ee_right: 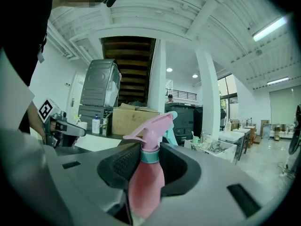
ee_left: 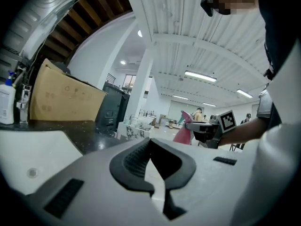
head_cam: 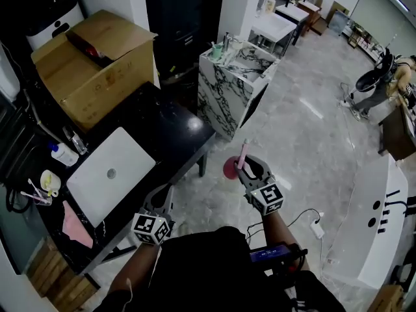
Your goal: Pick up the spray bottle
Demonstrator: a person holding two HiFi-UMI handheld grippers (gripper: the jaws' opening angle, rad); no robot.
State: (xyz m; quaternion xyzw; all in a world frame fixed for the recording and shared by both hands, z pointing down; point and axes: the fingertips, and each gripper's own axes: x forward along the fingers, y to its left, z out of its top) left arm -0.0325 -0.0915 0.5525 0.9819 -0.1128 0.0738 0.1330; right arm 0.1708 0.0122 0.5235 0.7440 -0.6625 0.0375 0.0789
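Grip is made: your right tool (head_cam: 251,169) is closed on the pink spray bottle (head_cam: 231,168), which stands upright between its jaws over the floor, just beside the black desk (head_cam: 170,130). Your left tool (head_cam: 160,197), shut and empty, hangs at the desk edge near the laptop (head_cam: 110,174). Nothing blocks lifting.
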